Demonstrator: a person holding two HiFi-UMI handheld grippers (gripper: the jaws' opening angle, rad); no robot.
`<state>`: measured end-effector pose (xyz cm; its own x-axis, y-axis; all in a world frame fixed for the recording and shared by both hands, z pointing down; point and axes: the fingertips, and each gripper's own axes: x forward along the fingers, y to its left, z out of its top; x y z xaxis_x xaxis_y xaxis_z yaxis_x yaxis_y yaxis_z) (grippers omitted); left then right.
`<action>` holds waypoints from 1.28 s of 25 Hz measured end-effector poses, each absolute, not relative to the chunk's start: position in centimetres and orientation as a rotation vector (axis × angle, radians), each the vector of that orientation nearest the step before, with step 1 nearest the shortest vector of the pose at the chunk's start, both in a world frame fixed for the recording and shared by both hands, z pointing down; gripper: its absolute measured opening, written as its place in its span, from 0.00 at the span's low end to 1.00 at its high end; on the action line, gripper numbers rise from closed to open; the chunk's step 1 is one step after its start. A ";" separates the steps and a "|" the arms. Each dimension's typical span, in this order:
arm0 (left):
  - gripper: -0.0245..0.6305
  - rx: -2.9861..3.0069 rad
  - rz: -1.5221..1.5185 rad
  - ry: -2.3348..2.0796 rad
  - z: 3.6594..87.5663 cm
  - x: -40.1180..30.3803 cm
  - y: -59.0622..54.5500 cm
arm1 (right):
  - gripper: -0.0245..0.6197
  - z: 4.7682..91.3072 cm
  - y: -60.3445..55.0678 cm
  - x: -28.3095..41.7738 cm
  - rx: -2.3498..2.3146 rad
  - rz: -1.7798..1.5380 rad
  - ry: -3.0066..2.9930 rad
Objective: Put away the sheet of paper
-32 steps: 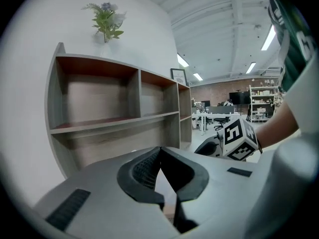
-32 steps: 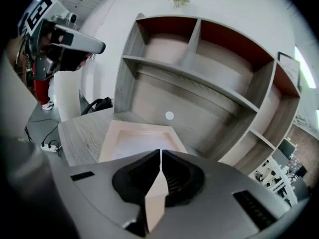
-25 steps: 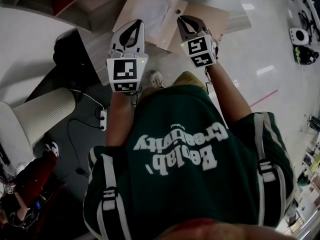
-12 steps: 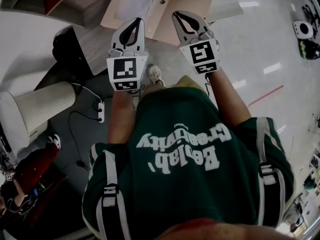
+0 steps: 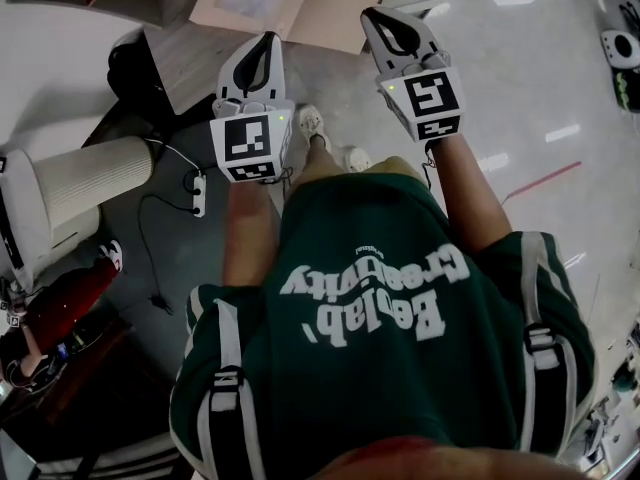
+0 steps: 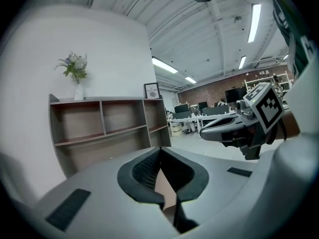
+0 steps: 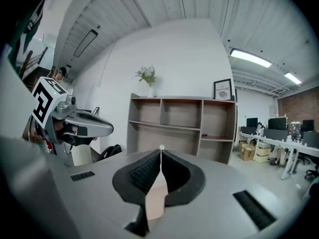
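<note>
left tongs point(image 6: 160, 153): clamped on sheet of paper point(image 5: 330, 8) | right tongs point(image 7: 160, 153): clamped on same sheet | vase point(image 6: 79, 91) on shelf point(image 6: 104, 128): flowers point(image 6: 75, 66)

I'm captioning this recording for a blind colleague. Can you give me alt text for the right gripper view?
The right gripper has its jaws shut on a tan sheet of paper, seen edge-on. Ahead stands an open wooden shelf unit with a vase of flowers and a framed picture on top; the left gripper shows at the left.
</note>
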<state>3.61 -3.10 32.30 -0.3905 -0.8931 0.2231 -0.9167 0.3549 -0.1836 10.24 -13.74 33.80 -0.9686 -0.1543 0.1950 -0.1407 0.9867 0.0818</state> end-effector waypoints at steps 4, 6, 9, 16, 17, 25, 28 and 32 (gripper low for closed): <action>0.07 1.686 0.417 -2.540 31.7 7.3 -1.6 | 0.10 32.6 -12.3 13.6 0.205 -0.063 -2.979; 0.07 1.710 0.400 -2.556 30.5 8.6 -1.2 | 0.10 31.3 -11.3 14.5 0.176 -0.072 -3.015; 0.07 1.738 0.357 -2.578 28.3 10.0 -0.6 | 0.09 29.5 -10.1 15.4 0.103 -0.093 -3.074; 0.07 1.717 0.336 -2.648 26.2 10.2 2.2 | 0.09 27.9 -7.6 14.8 0.034 -0.111 -3.113; 0.07 1.711 0.328 -2.652 26.0 10.3 2.6 | 0.09 27.7 -7.1 14.8 0.023 -0.117 -3.115; 0.07 1.663 0.291 -2.679 25.7 10.4 5.5 | 0.09 26.9 -4.2 14.4 -0.037 -0.157 -3.107; 0.07 1.657 0.286 -2.675 26.1 10.6 5.5 | 0.09 26.9 -3.9 14.8 -0.046 -0.155 -3.111; 0.07 1.666 0.285 -2.664 26.4 10.9 5.5 | 0.09 27.1 -4.0 15.4 0.020 -0.212 -3.095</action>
<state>10.90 5.50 26.38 -0.4423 -0.8929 0.0844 -0.8906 0.4261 -0.1592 15.40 -3.99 27.06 -0.9991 -0.0158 0.0381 -0.0105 0.9906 0.1364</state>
